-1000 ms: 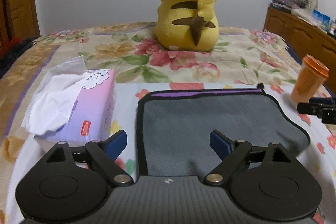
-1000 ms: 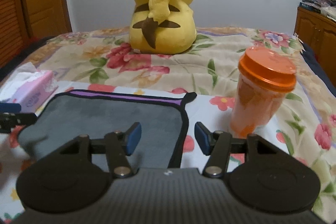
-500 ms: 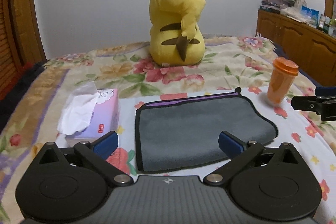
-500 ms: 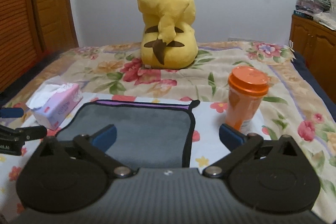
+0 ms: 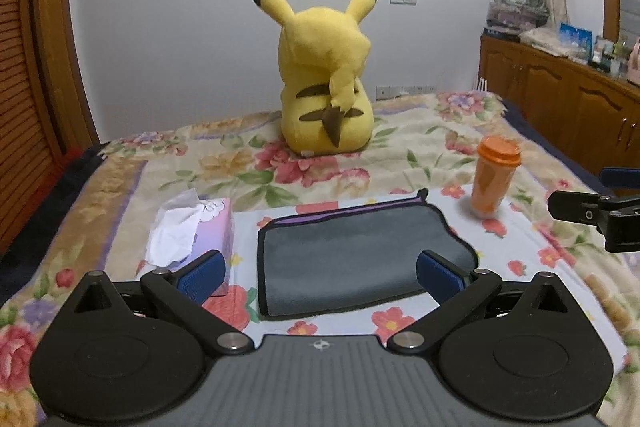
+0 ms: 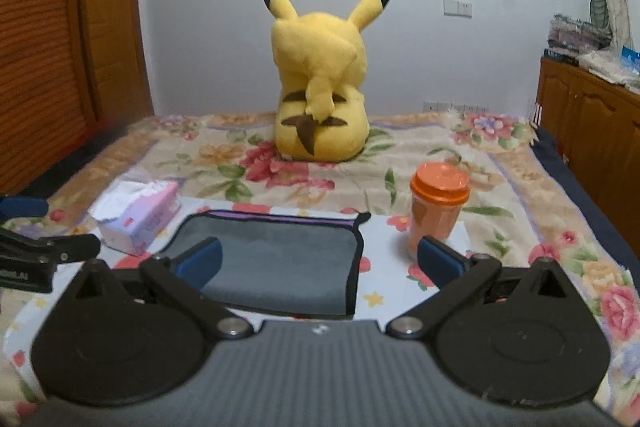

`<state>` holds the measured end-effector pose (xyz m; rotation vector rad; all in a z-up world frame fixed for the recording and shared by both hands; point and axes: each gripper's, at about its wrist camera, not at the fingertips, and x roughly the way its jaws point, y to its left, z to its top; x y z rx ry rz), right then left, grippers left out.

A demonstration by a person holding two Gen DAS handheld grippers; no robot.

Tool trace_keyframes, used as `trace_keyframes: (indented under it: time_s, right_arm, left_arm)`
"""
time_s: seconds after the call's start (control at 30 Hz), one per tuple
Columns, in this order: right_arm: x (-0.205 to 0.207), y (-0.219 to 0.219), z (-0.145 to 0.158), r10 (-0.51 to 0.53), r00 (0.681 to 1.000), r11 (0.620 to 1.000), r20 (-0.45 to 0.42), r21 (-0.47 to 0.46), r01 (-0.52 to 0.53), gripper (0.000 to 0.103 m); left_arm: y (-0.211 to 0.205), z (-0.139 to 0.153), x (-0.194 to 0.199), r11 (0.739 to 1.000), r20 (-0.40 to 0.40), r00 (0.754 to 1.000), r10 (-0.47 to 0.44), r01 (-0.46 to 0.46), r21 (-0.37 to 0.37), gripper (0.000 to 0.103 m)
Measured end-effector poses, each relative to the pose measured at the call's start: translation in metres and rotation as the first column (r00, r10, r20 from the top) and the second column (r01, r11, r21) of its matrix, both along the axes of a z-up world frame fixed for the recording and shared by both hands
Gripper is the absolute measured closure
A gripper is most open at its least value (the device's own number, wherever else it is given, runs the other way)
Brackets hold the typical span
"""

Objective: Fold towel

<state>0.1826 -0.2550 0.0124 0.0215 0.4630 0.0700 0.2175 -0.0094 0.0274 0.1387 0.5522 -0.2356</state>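
A grey towel (image 5: 360, 251) with a black hem and a purple layer at its far edge lies folded flat on the flowered bedspread; it also shows in the right wrist view (image 6: 276, 259). My left gripper (image 5: 320, 277) is open and empty, held above the towel's near edge. My right gripper (image 6: 318, 261) is open and empty, above the towel's near right corner. Each gripper's tip shows at the edge of the other's view.
A tissue box (image 5: 200, 239) lies left of the towel. An orange cup with lid (image 5: 494, 177) stands to its right, also in the right wrist view (image 6: 438, 207). A yellow plush toy (image 5: 324, 95) sits behind. A wooden cabinet (image 5: 568, 107) runs along the right.
Both grippers have pulled back and up from the towel and opened wider. The towel lies still.
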Motion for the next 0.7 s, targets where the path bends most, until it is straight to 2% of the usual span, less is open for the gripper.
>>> trace_keyframes:
  time_s: [0.37, 0.7]
  right_arm:
    - [-0.056, 0.006, 0.034, 0.019, 0.997, 1.000, 0.079, 0.018, -0.020, 0.000]
    - [-0.092, 0.011, 0.037, 0.046, 0.993, 0.998, 0.108, 0.031, -0.050, 0.000]
  left_arm:
    - [0.009, 0.031, -0.057, 1.000, 0.042, 0.999, 0.018, -0.019, 0.013, 0.000]
    - [0.009, 0.035, -0.089, 0.999, 0.043, 0.999, 0.032, -0.033, 0.029, 0.000]
